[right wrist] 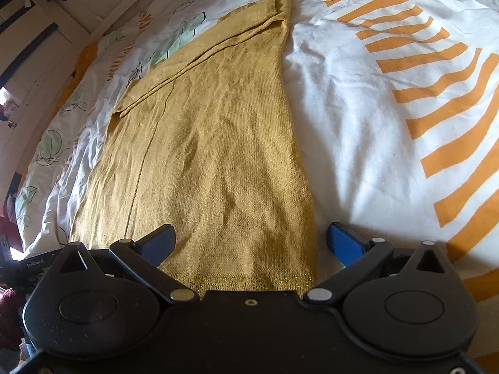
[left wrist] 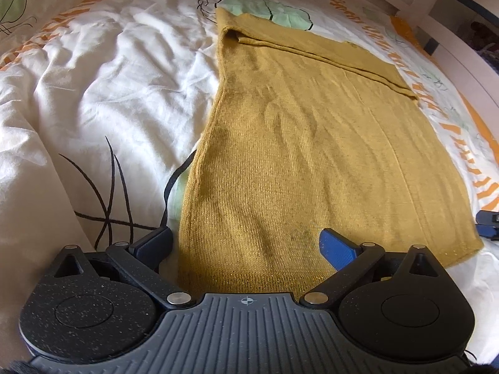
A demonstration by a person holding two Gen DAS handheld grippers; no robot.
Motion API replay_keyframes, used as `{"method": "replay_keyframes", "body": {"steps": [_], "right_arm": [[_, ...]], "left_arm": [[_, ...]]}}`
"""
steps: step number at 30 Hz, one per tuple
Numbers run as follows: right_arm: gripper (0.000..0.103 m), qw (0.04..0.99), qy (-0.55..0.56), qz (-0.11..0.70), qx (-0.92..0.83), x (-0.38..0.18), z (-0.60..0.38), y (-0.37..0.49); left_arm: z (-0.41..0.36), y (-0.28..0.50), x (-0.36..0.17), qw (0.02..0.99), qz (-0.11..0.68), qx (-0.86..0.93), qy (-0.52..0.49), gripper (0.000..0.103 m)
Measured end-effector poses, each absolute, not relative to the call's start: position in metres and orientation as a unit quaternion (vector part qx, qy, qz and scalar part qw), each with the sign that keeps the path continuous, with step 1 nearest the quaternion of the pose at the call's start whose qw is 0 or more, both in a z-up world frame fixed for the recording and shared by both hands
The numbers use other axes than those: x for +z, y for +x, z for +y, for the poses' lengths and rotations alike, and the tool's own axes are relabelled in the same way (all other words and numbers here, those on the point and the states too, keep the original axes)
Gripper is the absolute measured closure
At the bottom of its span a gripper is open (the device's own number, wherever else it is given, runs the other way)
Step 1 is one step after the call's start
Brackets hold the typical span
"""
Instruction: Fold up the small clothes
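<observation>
Both claws hang at the near hem of the mustard-yellow knitted garment (left wrist: 299, 143), which lies flat and long on the rumpled white duvet with orange stripes and pale green leaf prints (left wrist: 103, 71), running straight away from the fingers. The left gripper (left wrist: 246, 244) is spread wide and holds nothing, its blue ribbed pads (left wrist: 338, 251) straddling the hem's left corner; the right gripper (right wrist: 251, 243) is just as wide and empty, set over the hem's right corner with one pad off the cloth on the bedding. What worries me is the grab: the knit is thin and limp over a soft, puffy cover, so a pinch could catch the duvet along with the hem, or take only the top layer and drag the piece askew. At the far end a flap is already turned over in a loose diagonal fold, and it could slide open if the hem is lifted unevenly. The weave is fine-ribbed, lightly creased, with a faint glittery band along the hem.
</observation>
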State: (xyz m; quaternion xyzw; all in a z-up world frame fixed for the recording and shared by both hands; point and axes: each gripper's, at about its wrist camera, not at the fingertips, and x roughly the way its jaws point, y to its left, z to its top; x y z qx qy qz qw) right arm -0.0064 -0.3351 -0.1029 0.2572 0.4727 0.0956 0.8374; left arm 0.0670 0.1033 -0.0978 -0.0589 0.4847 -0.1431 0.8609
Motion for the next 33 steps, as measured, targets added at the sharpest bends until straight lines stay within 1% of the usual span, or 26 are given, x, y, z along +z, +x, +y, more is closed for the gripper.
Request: {"method": "replay_keyframes", "body": {"steps": [5,7,8,12,14,22,25,28,33], "right_arm": [[0.0,0.829,0.269,0.479,0.108,-0.102,-0.336,-0.008],[0.0,0.824,0.273,0.483,0.114,-0.102,-0.336,-0.009],[0.0,0.822,0.274,0.485,0.117,-0.101,-0.336,-0.009],[0.0,0.813,0.277,0.496,0.129,-0.1,-0.335,-0.012],[0.0,0.81,0.277,0.499,0.134,-0.099,-0.336,-0.014],[0.0,0.802,0.292,0.502,0.139,-0.101,-0.34,-0.013],[0.0,0.798,0.304,0.502,0.139,-0.103,-0.343,-0.011],[0.0,0.796,0.309,0.502,0.14,-0.105,-0.343,-0.008],[0.0,0.794,0.312,0.501,0.144,-0.105,-0.343,-0.008]], "left_arm": [[0.108,0.066,-0.096,0.859,0.484,-0.152,-0.075,0.005],[0.111,0.066,-0.096,0.859,0.483,-0.148,-0.079,0.012],[0.113,0.066,-0.096,0.859,0.482,-0.149,-0.083,0.013],[0.122,0.066,-0.095,0.859,0.479,-0.149,-0.104,0.023],[0.125,0.066,-0.095,0.858,0.479,-0.151,-0.112,0.026],[0.132,0.071,-0.096,0.848,0.488,-0.158,-0.135,0.041],[0.133,0.074,-0.098,0.847,0.489,-0.154,-0.14,0.051],[0.134,0.076,-0.098,0.847,0.49,-0.151,-0.141,0.058],[0.138,0.076,-0.097,0.844,0.492,-0.146,-0.155,0.066]]}}
